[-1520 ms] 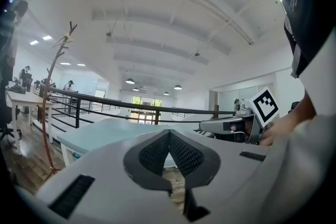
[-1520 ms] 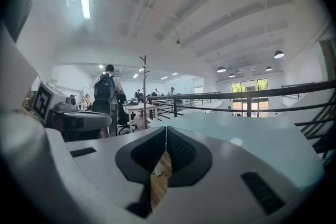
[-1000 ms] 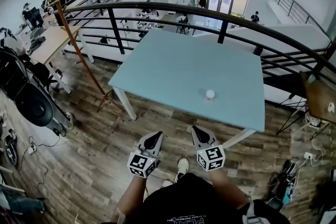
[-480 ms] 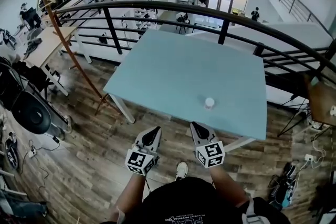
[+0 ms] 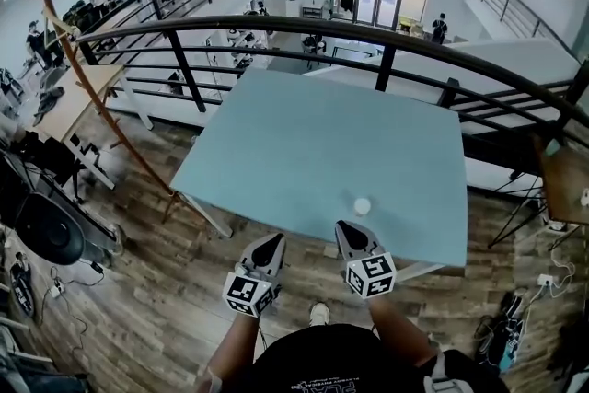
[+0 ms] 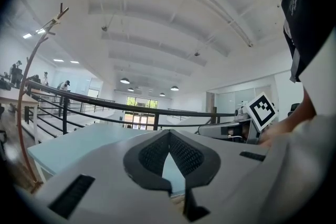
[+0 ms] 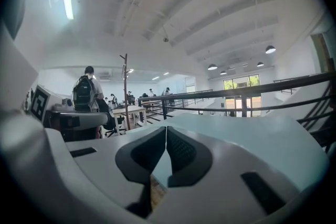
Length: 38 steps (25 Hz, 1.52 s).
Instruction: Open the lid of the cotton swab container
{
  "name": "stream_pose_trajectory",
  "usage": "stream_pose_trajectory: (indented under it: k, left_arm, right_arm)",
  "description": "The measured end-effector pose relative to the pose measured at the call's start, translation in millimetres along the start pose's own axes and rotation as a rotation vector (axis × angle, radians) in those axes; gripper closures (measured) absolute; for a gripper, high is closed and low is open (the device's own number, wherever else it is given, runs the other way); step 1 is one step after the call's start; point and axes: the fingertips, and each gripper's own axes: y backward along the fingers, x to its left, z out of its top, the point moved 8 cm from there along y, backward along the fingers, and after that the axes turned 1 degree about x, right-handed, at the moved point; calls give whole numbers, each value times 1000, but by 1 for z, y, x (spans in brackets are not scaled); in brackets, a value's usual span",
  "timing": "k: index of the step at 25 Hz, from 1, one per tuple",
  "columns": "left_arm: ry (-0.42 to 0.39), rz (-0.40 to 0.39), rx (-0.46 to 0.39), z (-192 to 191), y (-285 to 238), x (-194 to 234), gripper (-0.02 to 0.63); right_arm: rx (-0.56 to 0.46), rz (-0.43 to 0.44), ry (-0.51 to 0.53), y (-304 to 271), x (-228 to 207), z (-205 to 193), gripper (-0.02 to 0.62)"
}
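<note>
Pale blue table (image 5: 304, 143), black railing (image 5: 276, 18) behind, wooden coat stand (image 5: 110, 95) left, plank floor (image 5: 166, 290)

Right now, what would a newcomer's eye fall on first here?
A pale blue table fills the middle of the head view, with one small white container near its front edge. Just below, the left tongs and right tongs are shut and empty, pointing toward the table.

No readable text anywhere, print on the person's shirt (image 5: 342, 385) too blurred
</note>
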Motion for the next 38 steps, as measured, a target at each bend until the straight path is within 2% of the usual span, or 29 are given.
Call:
stream_pose_trajectory:
  k: [8,16,21,30,38]
  left_arm:
    - [-10,27,22,-1,-41,15,594]
    - [20,35,45,5,-66,26,594]
    - [35,4,44,3,-91,48,594]
    - [-9,-109,46,18,-162,100,594]
    - [-8,-208,97,16,-199,138,594]
  right_arm:
    - [-18,1,-27,-24,-35,3,577]
    - [-3,-3,-24,-41,-48,5,577]
    - [-31,-11,-31,-62,-63,14,577]
    - [-59,-116,-22,-115,-92,37,577]
    - [-78,-202,-31,-151,-102,52,577]
